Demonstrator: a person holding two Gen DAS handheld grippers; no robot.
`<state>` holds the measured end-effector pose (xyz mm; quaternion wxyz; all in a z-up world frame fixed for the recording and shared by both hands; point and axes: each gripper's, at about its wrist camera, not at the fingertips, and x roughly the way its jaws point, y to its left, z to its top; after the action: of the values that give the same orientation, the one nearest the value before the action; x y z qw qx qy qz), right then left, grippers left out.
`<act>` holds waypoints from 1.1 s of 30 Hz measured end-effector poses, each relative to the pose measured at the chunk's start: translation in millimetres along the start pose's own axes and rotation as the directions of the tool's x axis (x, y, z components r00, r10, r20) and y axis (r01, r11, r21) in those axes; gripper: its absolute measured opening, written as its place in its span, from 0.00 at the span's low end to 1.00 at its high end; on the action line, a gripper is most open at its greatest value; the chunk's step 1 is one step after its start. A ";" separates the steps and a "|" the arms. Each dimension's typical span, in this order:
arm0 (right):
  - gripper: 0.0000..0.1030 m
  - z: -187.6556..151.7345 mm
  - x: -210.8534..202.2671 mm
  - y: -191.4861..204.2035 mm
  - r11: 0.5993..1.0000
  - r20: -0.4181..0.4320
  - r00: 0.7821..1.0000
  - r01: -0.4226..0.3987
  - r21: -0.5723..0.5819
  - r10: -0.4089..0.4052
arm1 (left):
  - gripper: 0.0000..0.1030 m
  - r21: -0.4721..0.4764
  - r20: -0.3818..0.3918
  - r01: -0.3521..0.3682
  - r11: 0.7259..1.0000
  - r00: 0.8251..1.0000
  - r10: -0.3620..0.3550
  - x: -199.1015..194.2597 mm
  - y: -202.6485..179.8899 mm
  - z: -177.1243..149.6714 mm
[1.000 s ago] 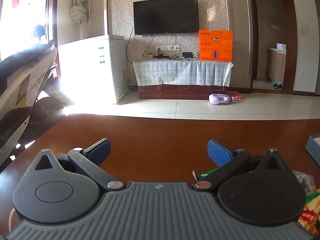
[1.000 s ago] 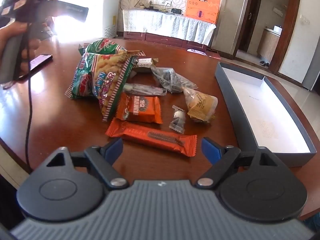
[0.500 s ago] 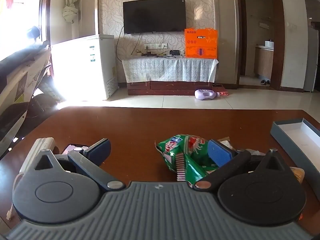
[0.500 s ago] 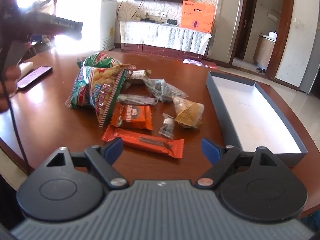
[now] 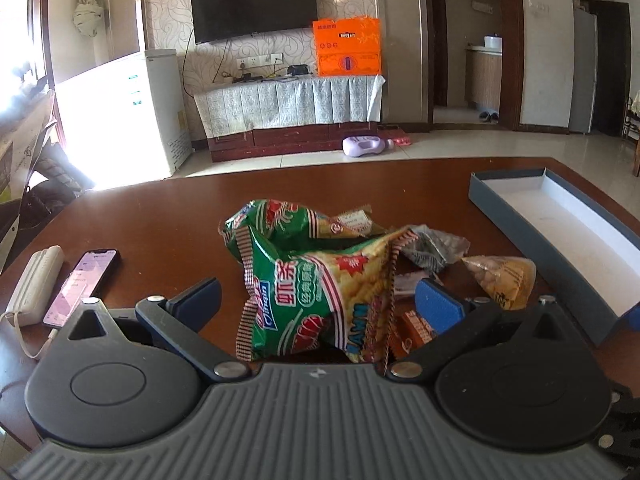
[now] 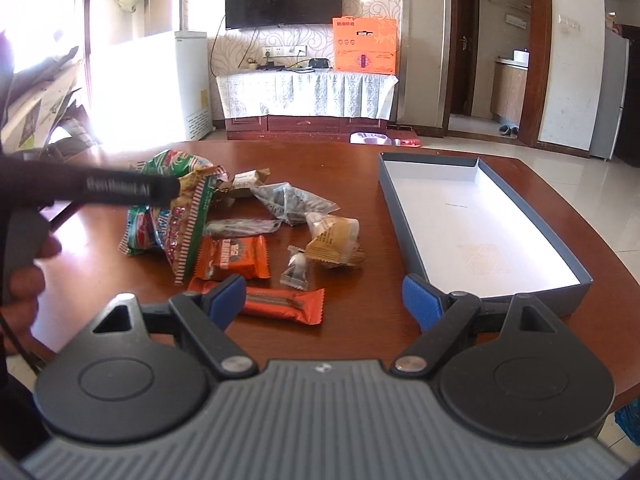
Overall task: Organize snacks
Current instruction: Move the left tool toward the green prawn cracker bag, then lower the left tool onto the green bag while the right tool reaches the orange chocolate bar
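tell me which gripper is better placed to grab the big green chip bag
Left. The left gripper is open with the green chip bag already lying between its fingers. The right gripper, also open, faces the long orange bar instead.

Your right gripper (image 6: 324,294) sits low over the near edge of the brown table (image 6: 344,168), jaws spread wide with nothing between them. Just ahead of its left fingertip lies the long orange bar (image 6: 280,302); behind that lies the orange square packet (image 6: 234,258). The green snack bag (image 6: 172,216) lies at the left of the pile, with the tan wrapped snack (image 6: 334,236) and a small clear candy (image 6: 297,268) to its right. The open grey box (image 6: 416,240) stands well to the right of the pile, its white interior bare. Your left gripper (image 6: 120,190) reaches in from the left, above the green snack bag.
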<state>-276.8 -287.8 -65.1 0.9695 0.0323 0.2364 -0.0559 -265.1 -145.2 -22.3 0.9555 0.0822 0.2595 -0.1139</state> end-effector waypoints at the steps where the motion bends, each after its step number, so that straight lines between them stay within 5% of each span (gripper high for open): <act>1: 0.84 -0.3 -0.3 -0.2 1.000 -0.001 1.000 0.000 0.000 0.000 | 1.00 0.002 -0.011 0.006 1.000 1.000 -0.006 -1.4 -3.5 -3.3; 11: 0.84 -3.4 2.8 -1.1 1.000 -0.008 1.000 0.013 -0.017 -0.013 | 1.00 -0.088 0.015 -0.028 0.996 0.999 0.030 5.2 14.3 25.4; 33: 0.84 -6.9 3.5 8.3 0.997 -0.015 1.000 0.020 -0.076 -0.021 | 1.00 -0.012 -0.005 0.030 0.999 1.000 -0.030 42.1 8.0 20.5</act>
<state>-275.7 -279.3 -72.5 0.9675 -0.0062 0.2465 -0.0567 -217.9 -149.3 -25.7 0.9534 0.0729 0.2640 -0.1262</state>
